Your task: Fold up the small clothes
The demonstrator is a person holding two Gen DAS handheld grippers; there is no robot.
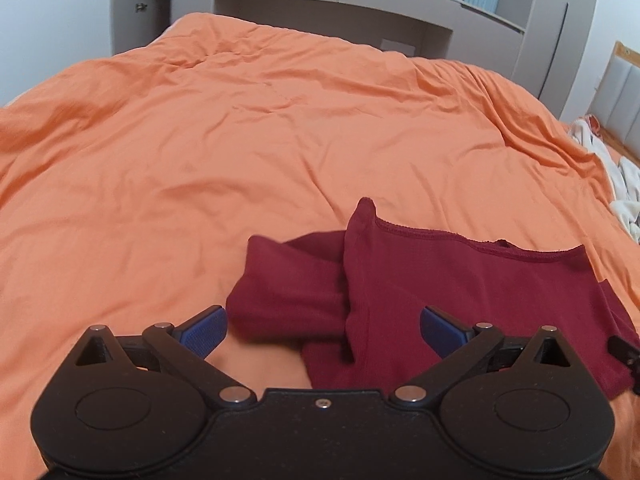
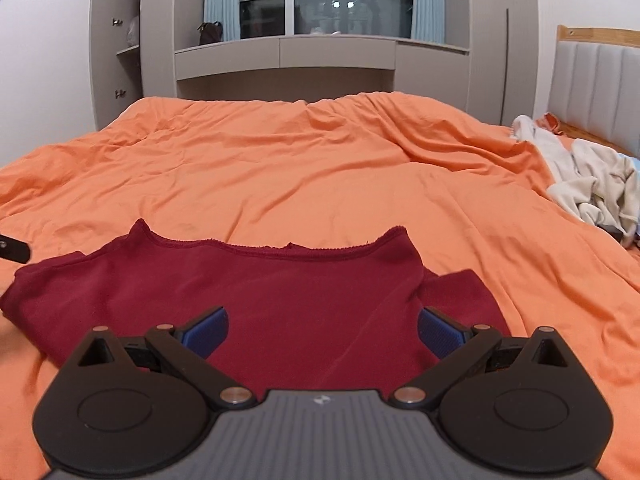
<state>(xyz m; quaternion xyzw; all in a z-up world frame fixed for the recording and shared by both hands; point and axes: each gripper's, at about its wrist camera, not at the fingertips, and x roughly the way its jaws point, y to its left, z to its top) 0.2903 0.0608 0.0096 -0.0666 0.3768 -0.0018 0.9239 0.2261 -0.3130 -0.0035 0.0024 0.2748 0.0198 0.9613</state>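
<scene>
Maroon garment (image 2: 248, 292) lies beneath both spread tools (image 2: 322, 330).

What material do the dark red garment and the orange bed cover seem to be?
Dark red garment: likely a soft, matte knit, judging by its fine ribbing and stitched neckline edge. Orange bed cover: probably thin woven cotton, matte, with many sharp creases.

matt ribbed maroon cloth garment (image 2: 260, 292) on creased orange cotton-like bedcover (image 2: 320, 168).

dark red garment (image 2: 280, 292), orange bedcover (image 2: 320, 168)
</scene>
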